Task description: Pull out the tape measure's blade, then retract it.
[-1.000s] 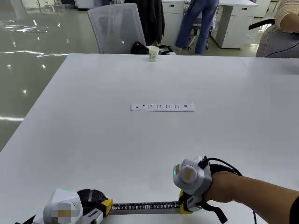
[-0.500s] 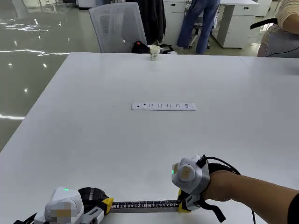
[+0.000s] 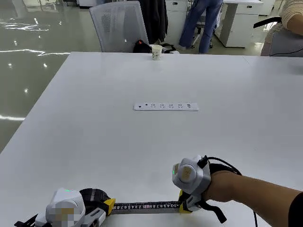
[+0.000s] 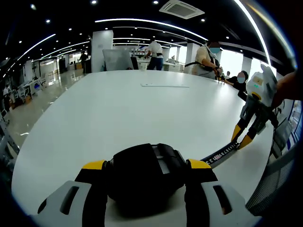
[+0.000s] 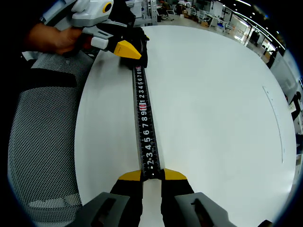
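A black tape measure case (image 4: 144, 177) sits at the near edge of the white table (image 3: 156, 142), with my left gripper (image 4: 146, 164) shut on it. In the head view the case (image 3: 94, 197) is at the bottom left. Its blade (image 3: 144, 205) lies flat along the table edge, numbers up, and runs right to my right gripper (image 3: 182, 207). In the right gripper view the blade (image 5: 144, 123) stretches from the case (image 5: 137, 45) down to my right gripper (image 5: 151, 175), which is shut on the blade's end.
A white power strip (image 3: 165, 107) lies mid-table. A paper cup (image 3: 156, 52) stands at the far edge, with a grey mesh chair (image 3: 120, 26) behind it. People stand and sit beyond the table. A mesh chair seat (image 5: 45, 142) is just off the near edge.
The right gripper has slid slightly left toward the case, so a little less blade is out. The left gripper and case stay in place.
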{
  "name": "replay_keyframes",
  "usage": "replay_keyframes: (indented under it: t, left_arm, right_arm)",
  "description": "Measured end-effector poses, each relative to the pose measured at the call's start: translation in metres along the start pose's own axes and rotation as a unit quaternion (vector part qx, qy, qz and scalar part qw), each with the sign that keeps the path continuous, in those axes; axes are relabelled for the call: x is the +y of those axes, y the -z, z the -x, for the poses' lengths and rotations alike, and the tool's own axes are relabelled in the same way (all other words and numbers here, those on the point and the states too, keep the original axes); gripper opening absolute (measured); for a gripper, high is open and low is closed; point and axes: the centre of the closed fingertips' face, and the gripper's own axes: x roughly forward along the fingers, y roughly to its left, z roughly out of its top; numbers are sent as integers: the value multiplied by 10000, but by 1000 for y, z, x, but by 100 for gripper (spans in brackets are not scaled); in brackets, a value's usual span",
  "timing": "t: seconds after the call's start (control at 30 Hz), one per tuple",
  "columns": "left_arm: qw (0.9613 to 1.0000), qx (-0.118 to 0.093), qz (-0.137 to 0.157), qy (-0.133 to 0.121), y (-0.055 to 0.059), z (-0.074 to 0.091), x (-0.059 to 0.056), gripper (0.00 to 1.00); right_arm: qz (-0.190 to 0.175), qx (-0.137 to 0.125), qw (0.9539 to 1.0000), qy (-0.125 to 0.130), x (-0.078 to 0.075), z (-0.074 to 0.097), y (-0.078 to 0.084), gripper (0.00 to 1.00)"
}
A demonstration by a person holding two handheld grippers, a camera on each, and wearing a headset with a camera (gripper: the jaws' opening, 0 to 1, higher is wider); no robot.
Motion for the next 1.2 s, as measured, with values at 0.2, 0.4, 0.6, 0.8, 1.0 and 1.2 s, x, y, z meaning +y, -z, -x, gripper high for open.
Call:
replay_keyframes:
  t: [0.2, 0.4, 0.6, 0.8, 1.0, 1.2]
  left_arm:
    - [10000, 0, -4, -2, 0, 0, 0, 61]
    - [10000, -5, -7, -1, 0, 1, 0, 62]
    - [10000, -8, -12, -3, 0, 1, -1, 61]
    - [10000, -10, -13, -3, 0, 3, -2, 61]
    - [10000, -8, -9, -2, 0, 3, -2, 61]
    - [10000, -1, -7, -3, 0, 3, -2, 61]
  right_arm:
    - [0, -21, 10000, 8, 0, -1, -2, 11]
    - [9, -33, 10000, 13, 0, -1, -4, 11]
    - [-11, -28, 10000, 16, 0, -2, -5, 11]
    - [-3, -29, 10000, 30, 1, -3, -6, 11]
    - [-3, -5, 10000, 53, 1, -3, -8, 11]
    - [4, -16, 10000, 43, 1, -4, -9, 11]
